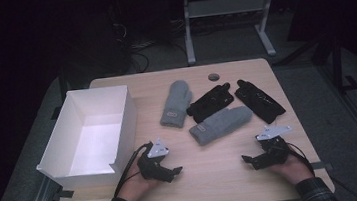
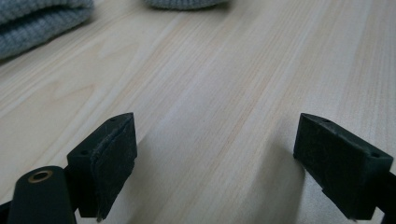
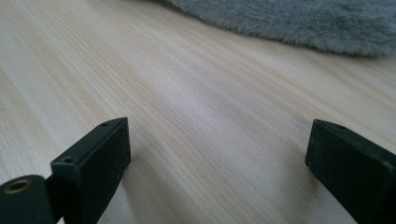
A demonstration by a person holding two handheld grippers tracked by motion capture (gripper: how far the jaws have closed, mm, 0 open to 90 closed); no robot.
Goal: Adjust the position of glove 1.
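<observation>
Two grey mittens (image 1: 176, 104), two black gloves (image 1: 210, 102), one white box (image 1: 119, 132); both tongs (image 1: 176, 171) apart

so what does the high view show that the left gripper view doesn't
High view alone: the white box, two black gloves, both hands, the right claw, the floor beyond the table. Left gripper view alone: a close look at the left claw with its jaws wide apart over bare wood, nothing between them. Shared: the wooden table and the grey mittens.
</observation>
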